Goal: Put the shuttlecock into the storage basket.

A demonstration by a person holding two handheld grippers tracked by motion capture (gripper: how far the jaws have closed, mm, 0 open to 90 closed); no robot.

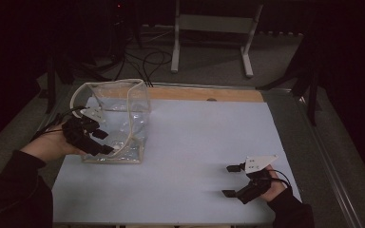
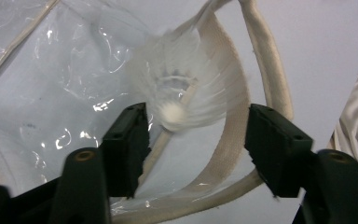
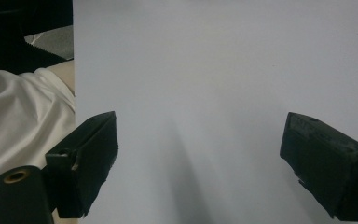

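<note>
L gripper (image 2: 193,135): jaws apart, nothing pressed between the pads. A white shuttlecock (image 2: 186,88), blurred, hangs just beyond and between them, cork end toward the camera, inside a clear plastic bag (image 2: 65,65) w/ cream fabric trim (image 2: 265,60). Pale table surface (image 2: 326,28) behind the bag, top right.

The bag (image 1: 123,121) is clear with cream trim, the shuttlecock (image 2: 182,93) white, the table (image 1: 204,142) pale blue-grey, the grippers black.
</note>
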